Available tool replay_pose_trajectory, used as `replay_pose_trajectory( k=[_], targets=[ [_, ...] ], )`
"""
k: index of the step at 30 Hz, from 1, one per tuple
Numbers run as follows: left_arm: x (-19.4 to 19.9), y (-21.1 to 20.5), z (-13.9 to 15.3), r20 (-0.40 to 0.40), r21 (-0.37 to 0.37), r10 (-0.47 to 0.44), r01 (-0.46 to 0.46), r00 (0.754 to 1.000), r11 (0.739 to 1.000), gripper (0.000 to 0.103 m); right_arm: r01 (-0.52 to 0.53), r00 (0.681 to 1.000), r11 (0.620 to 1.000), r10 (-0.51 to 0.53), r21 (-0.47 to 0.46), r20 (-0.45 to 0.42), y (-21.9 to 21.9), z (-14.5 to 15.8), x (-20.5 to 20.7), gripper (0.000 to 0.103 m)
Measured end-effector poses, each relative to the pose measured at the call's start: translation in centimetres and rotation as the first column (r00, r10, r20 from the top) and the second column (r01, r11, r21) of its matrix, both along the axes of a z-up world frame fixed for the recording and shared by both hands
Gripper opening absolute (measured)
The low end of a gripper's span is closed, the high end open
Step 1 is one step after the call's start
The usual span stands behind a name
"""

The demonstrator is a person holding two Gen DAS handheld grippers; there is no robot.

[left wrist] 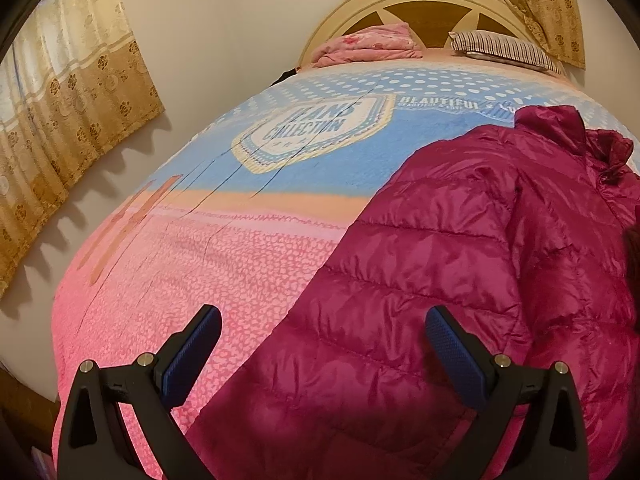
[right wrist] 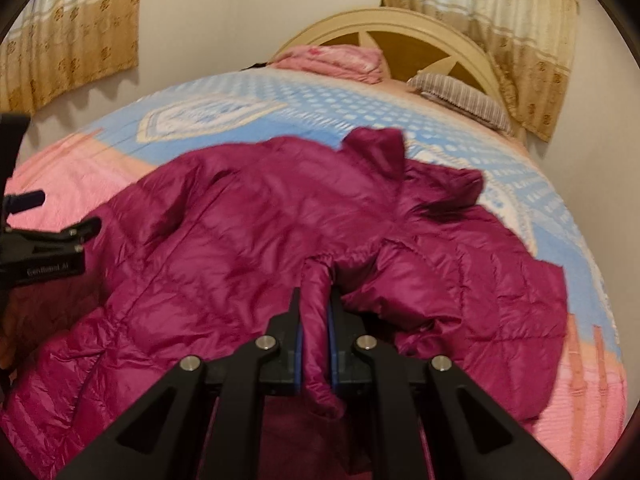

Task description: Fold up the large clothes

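A magenta quilted puffer jacket (left wrist: 460,264) lies spread on the bed's pink and blue blanket (left wrist: 224,248). My left gripper (left wrist: 322,330) hovers open over the jacket's near left edge, nothing between its blue pads (left wrist: 192,352). In the right wrist view the same jacket (right wrist: 240,220) fills the middle, collar toward the headboard. My right gripper (right wrist: 314,300) is shut on a bunched fold of the jacket, likely a sleeve end, which runs up between the fingers. The left gripper (right wrist: 52,236) shows at the left edge of that view, over the jacket's left side.
A folded pink quilt (left wrist: 368,46) and a striped pillow (left wrist: 504,50) lie by the cream headboard (left wrist: 408,4). Patterned gold curtains (left wrist: 64,120) hang on the left and at the top right. The blanket (right wrist: 576,352) reaches the bed's right edge beside the wall.
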State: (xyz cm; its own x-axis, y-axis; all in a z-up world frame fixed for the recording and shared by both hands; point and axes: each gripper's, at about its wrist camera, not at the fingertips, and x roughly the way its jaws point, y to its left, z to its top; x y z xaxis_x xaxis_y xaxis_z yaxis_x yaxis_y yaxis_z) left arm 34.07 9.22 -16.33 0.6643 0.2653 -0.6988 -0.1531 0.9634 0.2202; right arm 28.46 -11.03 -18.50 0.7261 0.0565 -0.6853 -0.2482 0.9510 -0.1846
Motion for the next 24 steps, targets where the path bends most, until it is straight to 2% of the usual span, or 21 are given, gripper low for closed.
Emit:
replay_pose_trajectory(
  k=[6, 10, 15, 16, 17, 20, 24],
  targets=[
    [-0.3, 0.1, -0.2, -0.002, 0.015, 0.011, -0.011, 1.0, 1.0, 0.102, -0.068, 0.998, 0.997, 0.068, -0.029, -0.012, 2.1, -1.9, -1.0, 0.012],
    [-0.3, -0.2, -0.6, -0.009, 0.023, 0.019, -0.019, 1.0, 1.0, 0.102, -0.079, 0.996, 0.996, 0.078, -0.035, -0.032, 2.5, -2.9, -1.0, 0.012],
    [-0.6, -1.0, -0.3, -0.006, 0.03, 0.014, -0.013, 1.0, 0.999, 0.102, -0.081, 0.996, 0.996, 0.08, -0.035, -0.031, 2.7, -2.8, -1.0, 0.018],
    [-0.7, -1.2, -0.2, -0.003, 0.033, 0.013, -0.013, 1.0, 0.999, 0.102, -0.081, 0.996, 0.996, 0.08, -0.027, -0.034, 2.6, -2.7, -1.1, 0.024],
    [-0.8, -1.3, -0.1, -0.001, 0.033, 0.012, -0.012, 1.0, 0.999, 0.102, -0.083, 0.996, 0.996, 0.082, -0.02, -0.036, 2.6, -2.6, -1.1, 0.034],
    [-1.0, -1.4, 0.3, 0.005, 0.038, 0.014, -0.015, 1.0, 0.999, 0.102, -0.088, 0.996, 0.996, 0.087, -0.005, -0.023, 2.7, -2.0, -1.7, 0.049],
    [-1.4, -1.7, 0.7, 0.009, 0.041, 0.013, -0.014, 1.0, 0.999, 0.102, -0.096, 0.995, 0.995, 0.096, 0.028, -0.006, 2.9, -0.7, -2.4, 0.058]
  ],
)
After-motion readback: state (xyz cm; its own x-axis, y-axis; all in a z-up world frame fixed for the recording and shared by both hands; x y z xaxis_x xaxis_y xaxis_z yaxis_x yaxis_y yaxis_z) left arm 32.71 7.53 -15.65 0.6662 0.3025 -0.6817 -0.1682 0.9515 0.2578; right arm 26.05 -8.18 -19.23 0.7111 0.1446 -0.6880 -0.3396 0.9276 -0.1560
